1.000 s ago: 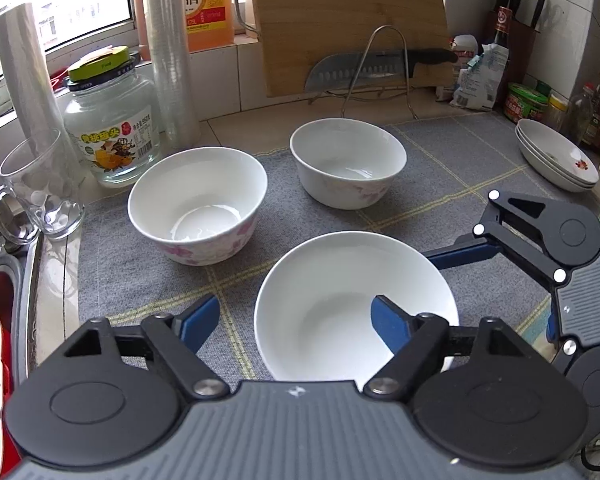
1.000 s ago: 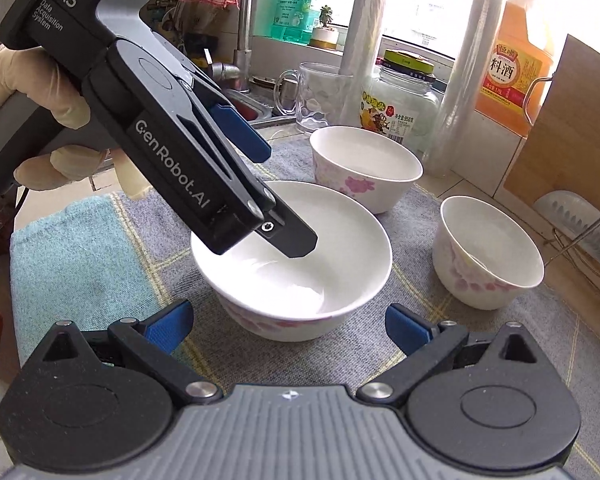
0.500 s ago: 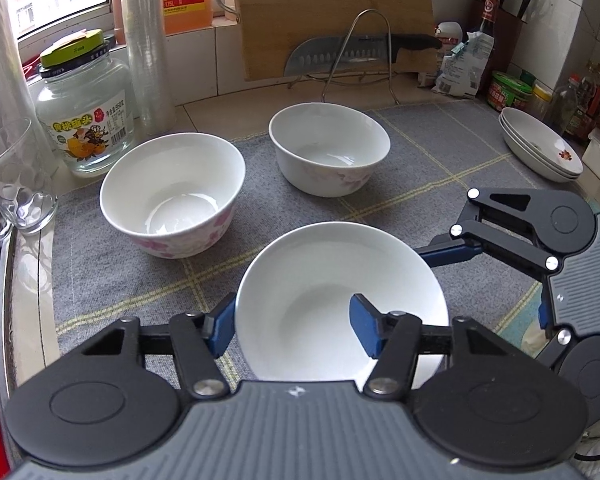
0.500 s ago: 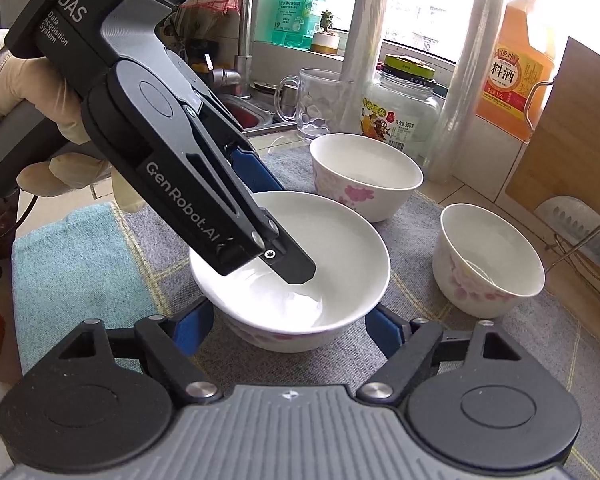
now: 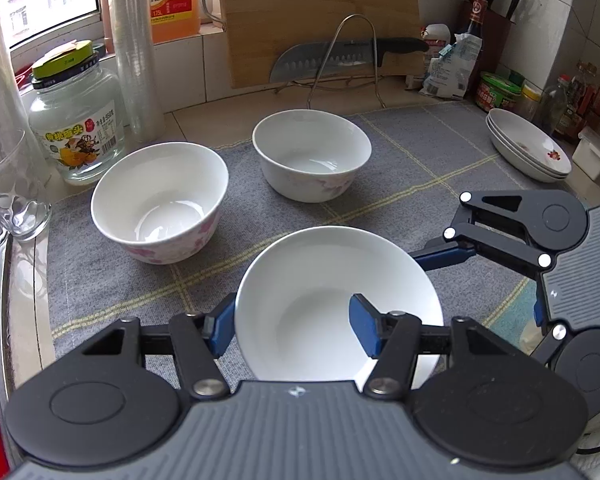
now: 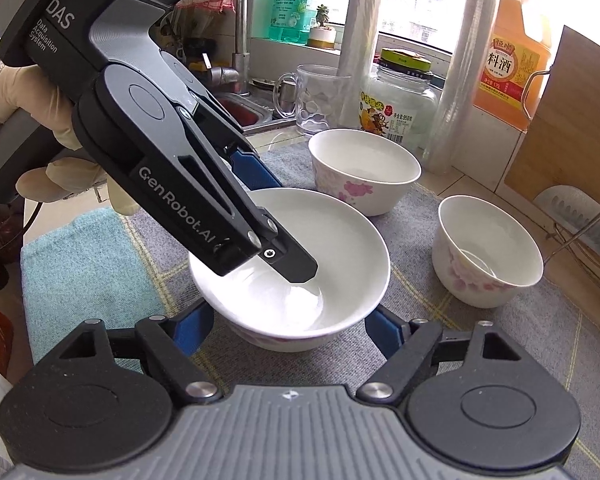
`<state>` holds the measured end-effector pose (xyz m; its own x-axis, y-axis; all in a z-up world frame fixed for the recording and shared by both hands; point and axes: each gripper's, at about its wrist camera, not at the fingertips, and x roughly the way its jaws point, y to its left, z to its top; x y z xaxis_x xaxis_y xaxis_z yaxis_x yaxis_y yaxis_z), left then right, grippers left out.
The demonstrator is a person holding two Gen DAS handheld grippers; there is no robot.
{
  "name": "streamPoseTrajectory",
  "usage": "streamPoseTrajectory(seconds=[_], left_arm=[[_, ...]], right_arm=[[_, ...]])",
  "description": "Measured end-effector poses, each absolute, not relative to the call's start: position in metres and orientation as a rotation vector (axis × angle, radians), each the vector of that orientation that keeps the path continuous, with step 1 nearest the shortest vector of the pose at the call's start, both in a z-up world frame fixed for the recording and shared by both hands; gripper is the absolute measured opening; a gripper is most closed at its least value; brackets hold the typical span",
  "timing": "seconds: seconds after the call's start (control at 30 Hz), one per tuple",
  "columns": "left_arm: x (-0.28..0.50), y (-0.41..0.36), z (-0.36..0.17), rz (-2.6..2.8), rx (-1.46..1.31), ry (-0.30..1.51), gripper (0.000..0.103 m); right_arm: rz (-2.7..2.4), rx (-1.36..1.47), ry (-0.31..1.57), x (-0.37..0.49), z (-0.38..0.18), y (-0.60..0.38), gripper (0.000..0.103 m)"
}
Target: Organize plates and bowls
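Observation:
Three white bowls with pink flowers stand on a grey cloth. My left gripper [image 5: 294, 330] is shut on the near rim of the nearest bowl [image 5: 332, 280], one finger inside and one outside. That bowl also shows in the right wrist view [image 6: 300, 280], with the left gripper's finger in it. My right gripper [image 6: 288, 330] is open, its blue pads on either side of the same bowl, apart from it. A second bowl [image 5: 160, 204] sits left, a third bowl [image 5: 312, 154] further back. A stack of plates [image 5: 528, 150] lies at the far right.
A glass jar [image 5: 78, 120], a glass mug [image 5: 10, 192] and two film rolls stand at the left by the sink. A cutting board [image 5: 320, 16] and a knife [image 5: 340, 58] on a wire rack stand behind. Bottles and jars crowd the right corner. A teal towel [image 6: 80, 264] lies under the cloth.
My left gripper has closed onto the near bowl's rim. My right gripper's pads have narrowed around the same bowl.

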<state>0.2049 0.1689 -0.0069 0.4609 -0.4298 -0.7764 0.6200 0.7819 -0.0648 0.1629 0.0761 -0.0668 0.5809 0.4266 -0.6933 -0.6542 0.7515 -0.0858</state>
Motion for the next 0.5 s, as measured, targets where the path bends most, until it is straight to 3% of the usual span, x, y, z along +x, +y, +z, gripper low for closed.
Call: streamPoseTrajectory(seconds=[0.5], left_arm=[[0.189, 0.111, 0.002, -0.778, 0.277, 0.833, 0.059]], right_arm=[[0.542, -0.329, 0.731, 0.133, -0.049, 0.029, 0.086]])
